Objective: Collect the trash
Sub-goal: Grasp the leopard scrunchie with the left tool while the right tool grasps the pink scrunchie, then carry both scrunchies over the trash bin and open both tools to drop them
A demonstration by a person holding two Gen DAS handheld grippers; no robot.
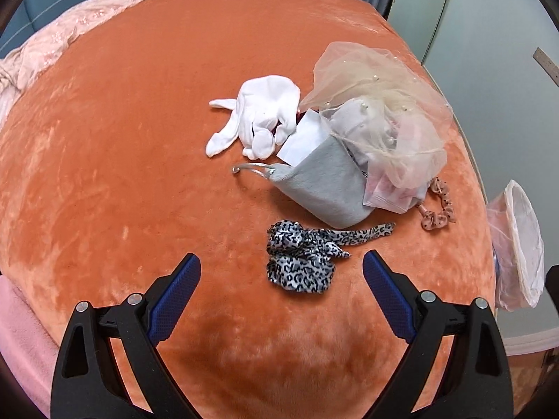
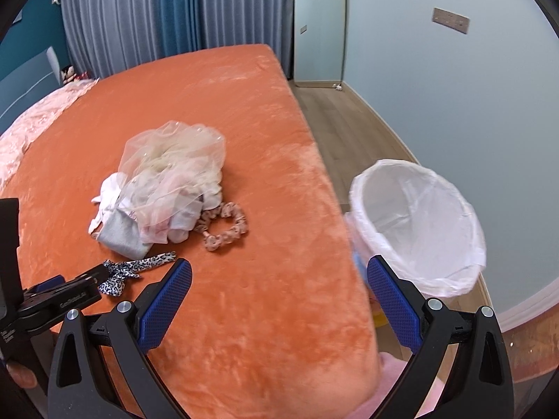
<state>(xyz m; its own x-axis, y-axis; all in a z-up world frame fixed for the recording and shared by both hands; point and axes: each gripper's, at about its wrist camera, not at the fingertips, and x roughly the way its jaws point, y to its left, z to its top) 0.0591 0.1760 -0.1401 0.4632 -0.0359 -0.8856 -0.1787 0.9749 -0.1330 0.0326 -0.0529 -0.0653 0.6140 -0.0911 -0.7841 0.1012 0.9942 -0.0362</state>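
The trash bin (image 2: pixel 419 223), lined with a white bag, stands on the floor just beside the bed (image 2: pixel 244 111), and the clutter sits in a heap on the orange cover: a gray pouch (image 1: pixel 325 188), white socks (image 1: pixel 258 118), tulle (image 1: pixel 377 104), a pink scrunchie (image 1: pixel 440 206). Your left claw (image 1: pixel 281 272) is spread wide and empty, close to the leopard-print scarf (image 1: pixel 300 258). Your right claw (image 2: pixel 279 276) is also wide and empty, over the bed's edge near the bin.

A bedroom in a home. Big bed (image 2: pixel 216 111) w/ orange plush cover fills most of both views; pink quilt (image 1: pixel 63 31) bunched at its 10 o'clock edge. Blue-grey curtains (image 2: pixel 174 14) hang at 12 o'clock behind it. Wood floor (image 2: pixel 342 129) & pale wall (image 2: pixel 454 87) at 2 o'clock; lined bin (image 2: pixel 419 223) beside the bed at 3 o'clock.
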